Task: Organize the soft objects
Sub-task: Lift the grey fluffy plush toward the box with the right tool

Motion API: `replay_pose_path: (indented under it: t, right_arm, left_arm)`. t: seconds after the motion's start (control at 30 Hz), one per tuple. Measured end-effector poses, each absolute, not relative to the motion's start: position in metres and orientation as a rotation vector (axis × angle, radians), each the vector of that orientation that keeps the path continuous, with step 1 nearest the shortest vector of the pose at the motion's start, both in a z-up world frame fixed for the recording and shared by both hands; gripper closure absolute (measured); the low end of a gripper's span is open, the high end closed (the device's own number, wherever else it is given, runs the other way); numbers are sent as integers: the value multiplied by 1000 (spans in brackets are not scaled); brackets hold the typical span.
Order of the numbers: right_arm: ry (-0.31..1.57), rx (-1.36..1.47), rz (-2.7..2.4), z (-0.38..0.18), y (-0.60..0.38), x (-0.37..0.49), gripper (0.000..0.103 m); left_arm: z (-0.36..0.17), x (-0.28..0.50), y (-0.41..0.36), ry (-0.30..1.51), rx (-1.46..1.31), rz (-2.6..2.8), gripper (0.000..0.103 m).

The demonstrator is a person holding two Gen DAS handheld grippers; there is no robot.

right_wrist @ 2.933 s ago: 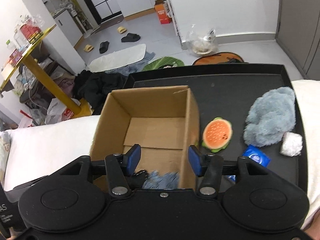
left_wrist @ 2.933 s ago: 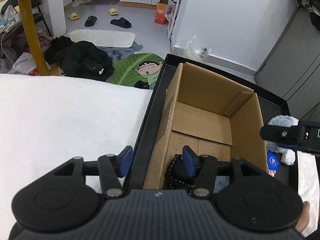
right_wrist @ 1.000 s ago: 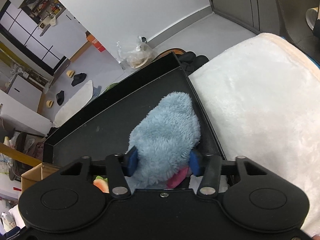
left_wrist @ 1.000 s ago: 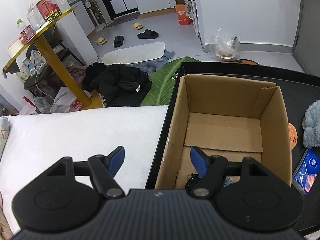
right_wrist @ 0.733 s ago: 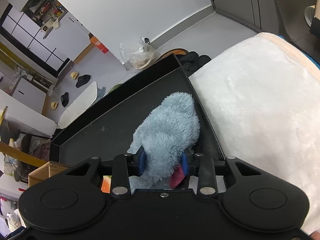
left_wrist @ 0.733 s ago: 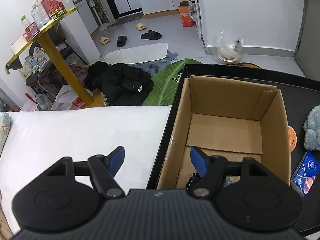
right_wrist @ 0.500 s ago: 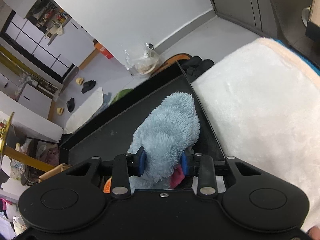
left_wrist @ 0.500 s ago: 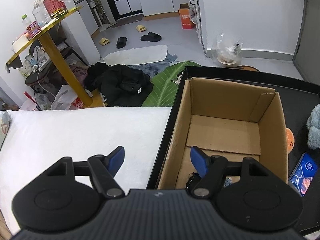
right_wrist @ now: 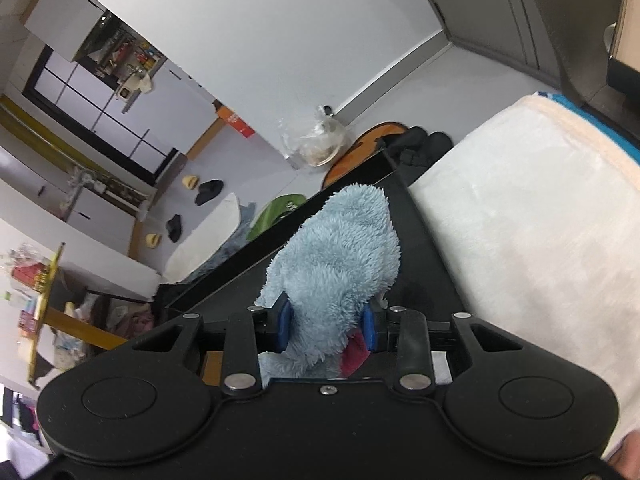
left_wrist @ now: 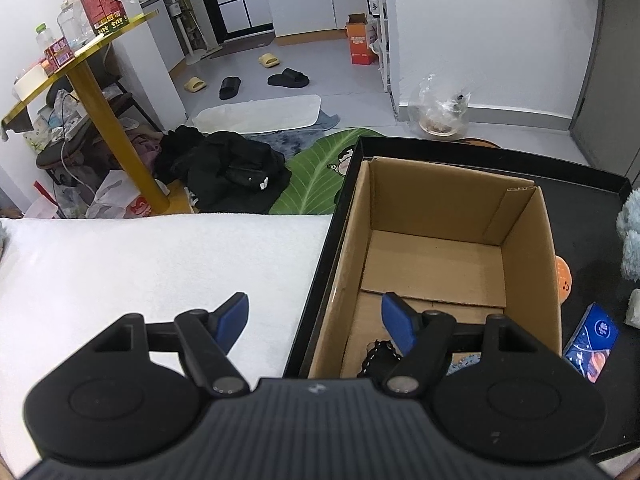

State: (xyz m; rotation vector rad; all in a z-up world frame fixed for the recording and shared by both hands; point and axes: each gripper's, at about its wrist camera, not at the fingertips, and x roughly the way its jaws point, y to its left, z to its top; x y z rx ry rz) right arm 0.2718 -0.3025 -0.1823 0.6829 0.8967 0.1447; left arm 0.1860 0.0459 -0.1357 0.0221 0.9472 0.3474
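My cardboard box (left_wrist: 452, 240): black item (left_wrist: 378, 356) inside. Left tongs (left_wrist: 314, 318) released; right tongs (right_wrist: 326, 326) grasping blue plush (right_wrist: 340, 264).

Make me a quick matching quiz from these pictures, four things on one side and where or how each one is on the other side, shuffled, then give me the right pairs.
Things:
1. blue plush toy
2. left gripper
3. black knitted item
4. blue packet

States:
A. lying on the black tray, to the right of the cardboard box
B. open, holding nothing
C. clamped between the right gripper's fingers
D. inside the cardboard box, at its near end

Pairs: 1-C, 2-B, 3-D, 4-A
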Motion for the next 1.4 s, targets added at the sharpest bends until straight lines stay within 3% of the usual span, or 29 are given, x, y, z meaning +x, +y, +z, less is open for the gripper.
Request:
replay_pose_path:
  t: [0.9, 1.4]
  right_arm:
    - [918, 726, 239, -142, -218, 268, 69]
    - [975, 712, 208, -139, -152, 261, 68]
  left_arm:
    - [-143, 179, 74, 927, -134, 245, 31]
    - [-149, 174, 92, 907, -235, 201, 37]
